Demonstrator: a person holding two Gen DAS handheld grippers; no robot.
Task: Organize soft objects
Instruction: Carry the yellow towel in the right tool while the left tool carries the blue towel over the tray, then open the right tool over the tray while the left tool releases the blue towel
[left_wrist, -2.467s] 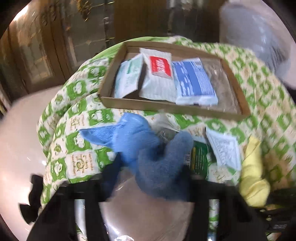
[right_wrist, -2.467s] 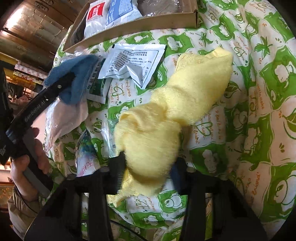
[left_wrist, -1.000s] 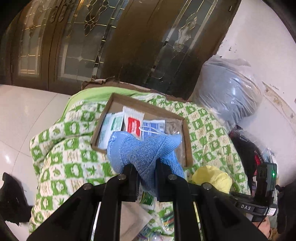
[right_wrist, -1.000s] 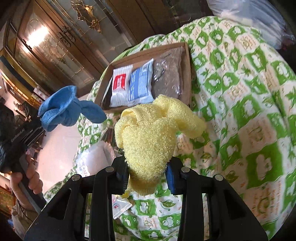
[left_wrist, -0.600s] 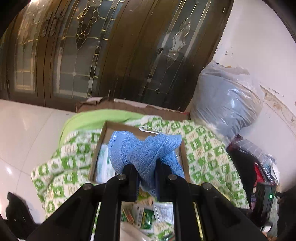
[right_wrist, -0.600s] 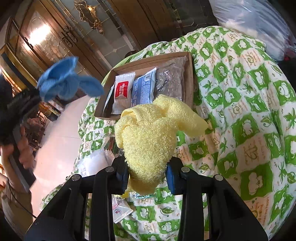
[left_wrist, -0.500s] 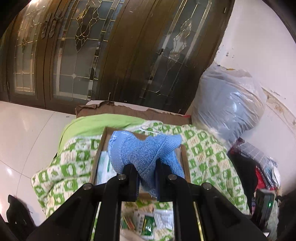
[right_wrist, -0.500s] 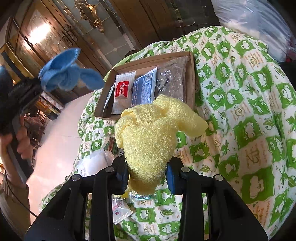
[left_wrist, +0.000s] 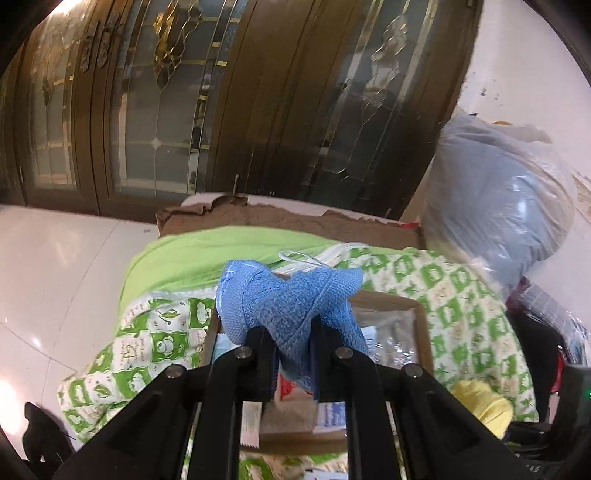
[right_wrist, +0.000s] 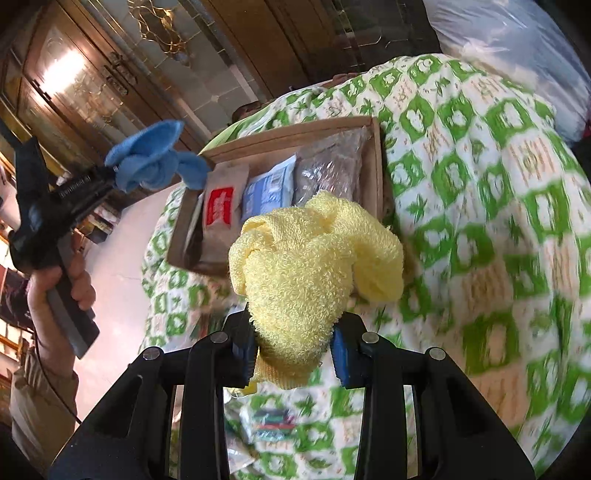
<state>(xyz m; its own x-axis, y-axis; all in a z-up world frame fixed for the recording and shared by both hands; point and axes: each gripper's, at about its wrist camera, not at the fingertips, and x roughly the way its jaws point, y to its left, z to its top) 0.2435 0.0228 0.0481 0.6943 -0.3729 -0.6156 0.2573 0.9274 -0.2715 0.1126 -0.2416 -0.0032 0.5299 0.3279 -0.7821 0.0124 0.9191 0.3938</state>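
My left gripper (left_wrist: 290, 334) is shut on a blue towel (left_wrist: 284, 299) and holds it in the air above the near left part of a shallow cardboard tray (left_wrist: 423, 332). In the right wrist view the blue towel (right_wrist: 155, 157) hangs over the tray's left end (right_wrist: 177, 236). My right gripper (right_wrist: 293, 349) is shut on a yellow towel (right_wrist: 306, 266), lifted above the green-and-white cloth (right_wrist: 480, 221) in front of the tray. The yellow towel also shows in the left wrist view (left_wrist: 480, 402).
The tray holds a red-labelled white packet (right_wrist: 221, 206), a blue packet (right_wrist: 269, 192) and a clear bag (right_wrist: 328, 166). Loose sachets (right_wrist: 273, 421) lie on the cloth near me. A big plastic-wrapped bundle (left_wrist: 498, 218) and dark glass doors (left_wrist: 221, 103) stand behind.
Both grippers picked their towels up from the cloth and raised them. Since half a second ago the left one has carried the blue towel forward over the tray, and the right one has moved closer to it.
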